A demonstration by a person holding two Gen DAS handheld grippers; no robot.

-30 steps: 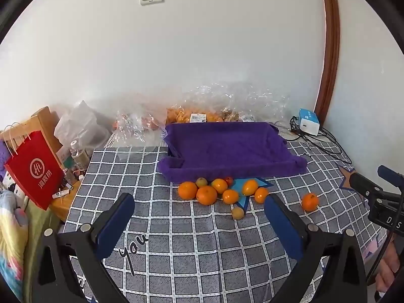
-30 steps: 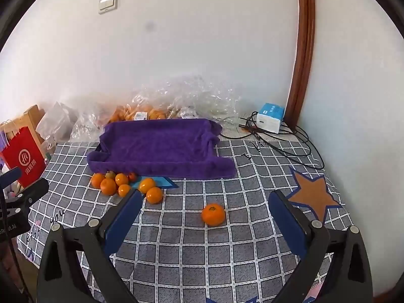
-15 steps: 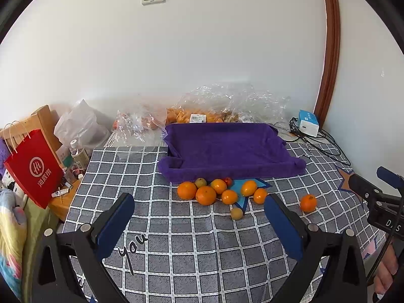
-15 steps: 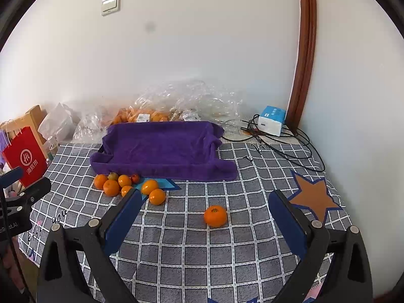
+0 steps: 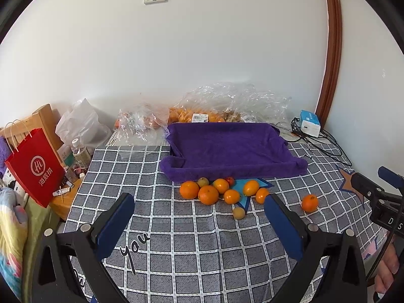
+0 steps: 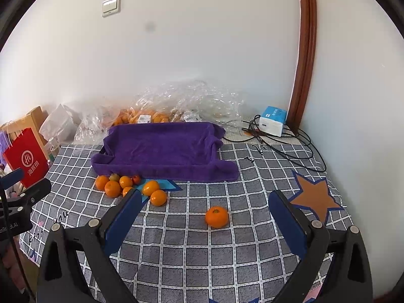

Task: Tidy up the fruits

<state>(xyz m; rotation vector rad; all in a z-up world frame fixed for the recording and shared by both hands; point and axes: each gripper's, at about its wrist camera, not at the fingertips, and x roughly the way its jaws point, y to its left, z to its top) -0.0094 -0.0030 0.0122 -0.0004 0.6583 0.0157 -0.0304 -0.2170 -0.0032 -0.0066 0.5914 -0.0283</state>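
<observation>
A tray lined with a purple towel [image 5: 232,149] stands at the back of the checked tablecloth; it also shows in the right wrist view [image 6: 161,146]. Several oranges and small fruits [image 5: 217,192] lie in a cluster in front of it, also seen from the right wrist [image 6: 126,184]. One orange [image 6: 216,217] lies apart to the right; the left wrist view shows it too [image 5: 309,203]. A small yellowish fruit [image 5: 238,213] lies just in front of the cluster. My left gripper [image 5: 199,209] is open and empty, short of the cluster. My right gripper [image 6: 205,207] is open and empty, short of the lone orange.
Clear plastic bags with more oranges [image 5: 202,116] lie behind the tray. A blue-white box [image 6: 272,120] and black cables [image 6: 290,149] sit at the back right. A red paper bag [image 5: 35,166] and a bottle [image 5: 79,151] stand off the table's left edge.
Both views have shifted slightly: the fruits and tray sit a little higher and farther in frame. Both grippers stay open; nothing on the table moved.
</observation>
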